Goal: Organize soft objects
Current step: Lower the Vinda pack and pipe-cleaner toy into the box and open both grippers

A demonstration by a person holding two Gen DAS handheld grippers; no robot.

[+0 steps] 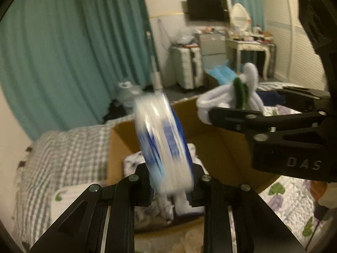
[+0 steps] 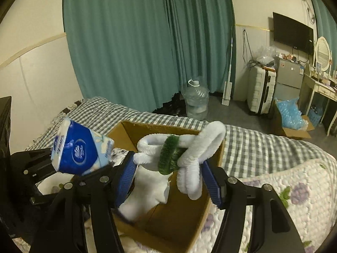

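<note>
Above the open cardboard box: left gripper pinches a blue tissue pack, long axis tilted upward; right gripper clamps a white-and-green plush toy, its 2 looped ears draped sideways.

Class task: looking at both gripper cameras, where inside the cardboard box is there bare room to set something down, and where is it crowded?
Free: the bare brown floor of the cardboard box by its right wall. Crowded: the box's left side, where floral fabric lies, and the air above, filled by the tissue pack in the left gripper and the white plush toy in the right gripper.
</note>
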